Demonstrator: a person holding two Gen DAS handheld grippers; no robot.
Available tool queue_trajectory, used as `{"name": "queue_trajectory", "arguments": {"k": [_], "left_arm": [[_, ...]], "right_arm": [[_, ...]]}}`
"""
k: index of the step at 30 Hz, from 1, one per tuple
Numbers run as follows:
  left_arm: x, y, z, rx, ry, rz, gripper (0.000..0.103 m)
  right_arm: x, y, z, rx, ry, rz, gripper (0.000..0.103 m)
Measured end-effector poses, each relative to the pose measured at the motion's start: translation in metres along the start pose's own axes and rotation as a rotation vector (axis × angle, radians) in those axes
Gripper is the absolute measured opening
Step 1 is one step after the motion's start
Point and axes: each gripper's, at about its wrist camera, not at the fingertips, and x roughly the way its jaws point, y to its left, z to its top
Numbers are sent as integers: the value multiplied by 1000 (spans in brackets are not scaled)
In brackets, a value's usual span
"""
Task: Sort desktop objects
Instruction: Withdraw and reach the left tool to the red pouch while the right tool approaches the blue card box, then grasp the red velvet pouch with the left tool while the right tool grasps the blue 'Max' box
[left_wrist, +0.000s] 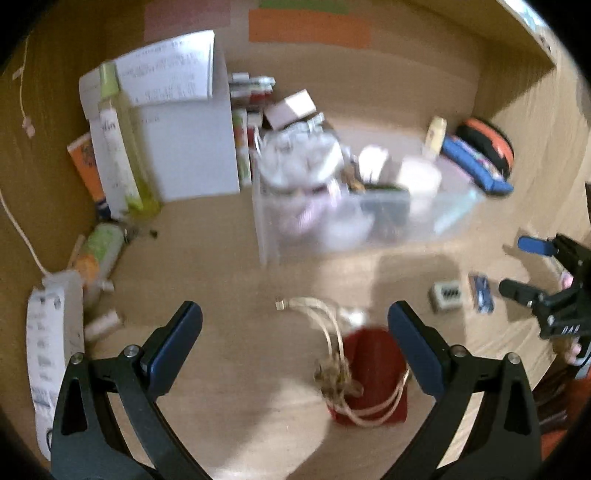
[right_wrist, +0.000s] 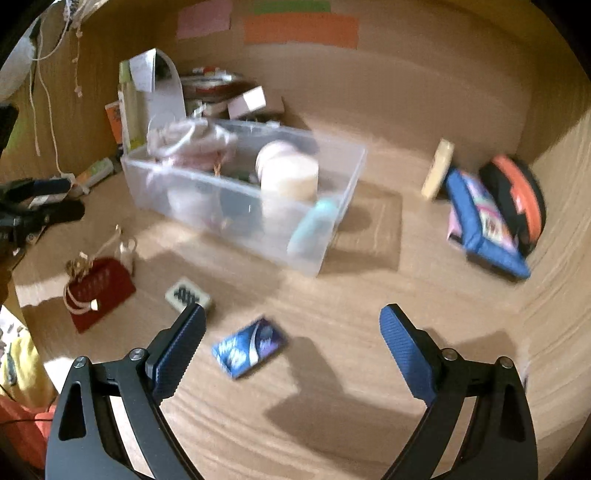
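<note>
A clear plastic bin (left_wrist: 362, 206) (right_wrist: 243, 195) holding several items stands mid-desk. A red pouch with a cream cord (left_wrist: 369, 373) (right_wrist: 99, 291) lies just ahead of my left gripper (left_wrist: 295, 332), which is open and empty above the desk. A small grey block (left_wrist: 447, 293) (right_wrist: 188, 293) and a blue packet (left_wrist: 481, 291) (right_wrist: 249, 345) lie near my right gripper (right_wrist: 291, 332), also open and empty. The right gripper also shows in the left wrist view (left_wrist: 524, 266), and the left gripper in the right wrist view (right_wrist: 62, 199).
A white box with papers (left_wrist: 166, 122), bottles (left_wrist: 118, 147) and small cartons (left_wrist: 258, 103) stand at the back left. A cream bottle (right_wrist: 439, 168), a blue pouch (right_wrist: 484, 225) and a black-orange case (right_wrist: 517, 195) lean in the right corner. Wooden walls enclose the desk.
</note>
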Motion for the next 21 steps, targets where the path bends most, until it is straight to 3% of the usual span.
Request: {"name": "queue_trajectory", "arguments": {"k": [9,15,21], "left_arm": [[13,-28,-22,48,88,-72,102],[28,-39,-28,84,149,-64,102],[30,-41,-30,79,124,-62,97]], "right_arm": [[15,8,-16,-7,66,62,94],[24,18,-13,-75,110,99,94],[35,18,-9,-113,143,104,86]]}}
